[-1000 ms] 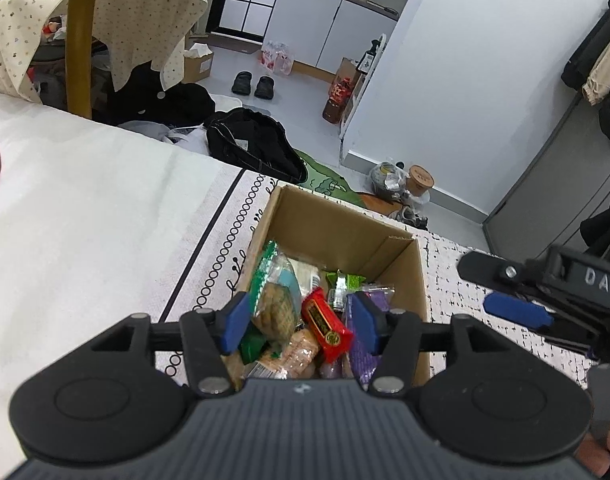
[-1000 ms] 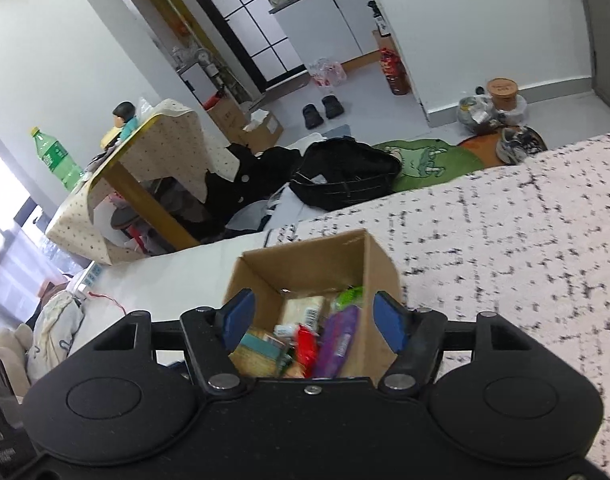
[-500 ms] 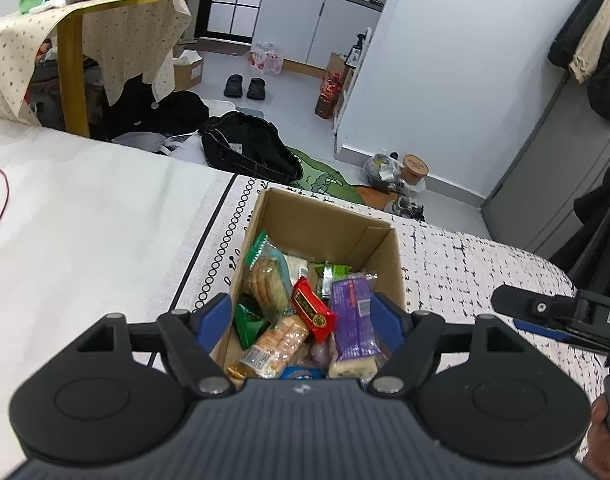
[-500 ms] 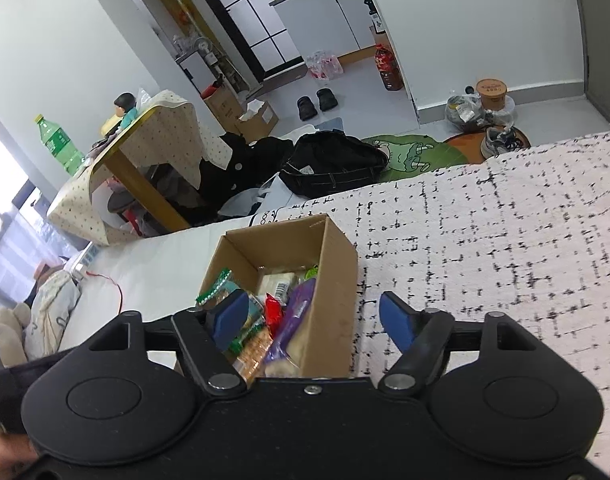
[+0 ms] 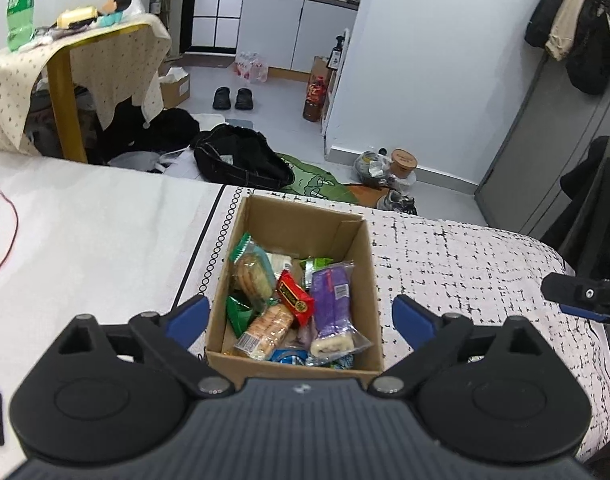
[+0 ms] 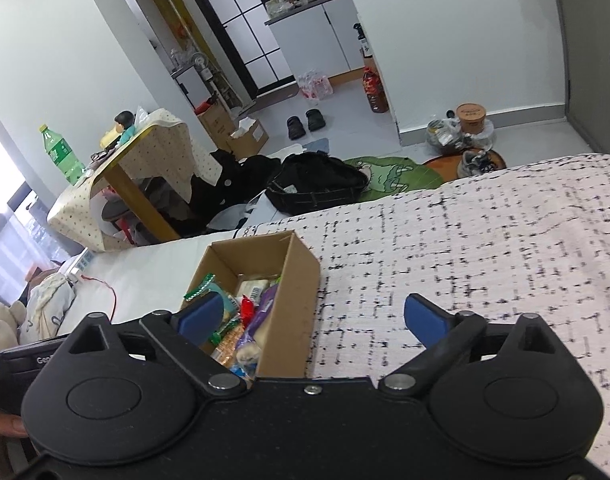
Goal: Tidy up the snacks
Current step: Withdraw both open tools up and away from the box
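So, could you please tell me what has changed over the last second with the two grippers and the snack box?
The left gripper has opened its jaws wider and drawn back from the cardboard box. The right gripper has opened too and swung right, so it now faces the blanket beside the box. Neither holds anything. The snacks lie as before.

Two close wrist views down onto one shared cardboard box (image 5: 293,280) (image 6: 297,280), perhaps from opposite sides.
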### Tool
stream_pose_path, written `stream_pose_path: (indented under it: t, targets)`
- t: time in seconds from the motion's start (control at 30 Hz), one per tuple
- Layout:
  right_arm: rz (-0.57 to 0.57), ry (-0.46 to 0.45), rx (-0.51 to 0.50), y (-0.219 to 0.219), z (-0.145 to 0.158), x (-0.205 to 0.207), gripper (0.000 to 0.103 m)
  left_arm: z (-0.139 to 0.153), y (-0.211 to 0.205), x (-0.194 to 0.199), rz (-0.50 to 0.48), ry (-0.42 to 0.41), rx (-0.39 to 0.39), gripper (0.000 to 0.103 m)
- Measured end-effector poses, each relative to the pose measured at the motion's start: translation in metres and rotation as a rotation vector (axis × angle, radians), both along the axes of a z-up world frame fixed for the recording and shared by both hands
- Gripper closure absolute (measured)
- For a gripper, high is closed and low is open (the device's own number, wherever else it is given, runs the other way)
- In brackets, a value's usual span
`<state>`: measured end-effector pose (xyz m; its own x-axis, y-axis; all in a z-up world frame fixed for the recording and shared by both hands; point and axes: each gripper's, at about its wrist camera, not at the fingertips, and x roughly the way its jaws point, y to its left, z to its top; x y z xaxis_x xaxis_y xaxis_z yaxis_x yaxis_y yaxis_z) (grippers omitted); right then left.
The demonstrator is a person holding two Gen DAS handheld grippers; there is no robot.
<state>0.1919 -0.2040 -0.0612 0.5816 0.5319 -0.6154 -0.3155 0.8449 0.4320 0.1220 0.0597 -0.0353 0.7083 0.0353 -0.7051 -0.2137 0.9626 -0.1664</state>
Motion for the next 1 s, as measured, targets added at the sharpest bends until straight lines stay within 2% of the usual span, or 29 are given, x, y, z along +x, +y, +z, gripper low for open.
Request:
stream_pose_path:
  t: [0.13, 0.63, 1.0]
  targets:
    - [-0.012, -0.006, -0.001, -0.016, 0.006, -0.008, 0.0, 0.005, -0.008, -0.007, -0.018, 0.001, 0.013, 0.0]
    - [-0.023, -0.03, 0.015, -0.053, 0.024, -0.036, 0.0, 0.017, -0.024, -0.037, -0.044, 0.016, 0.016, 0.0]
    - [-0.016, -0.063, 0.017, -0.071, 0.039, -0.057, 0.0, 0.037, -0.034, -0.062, -0.053, -0.015, 0.019, 0.0]
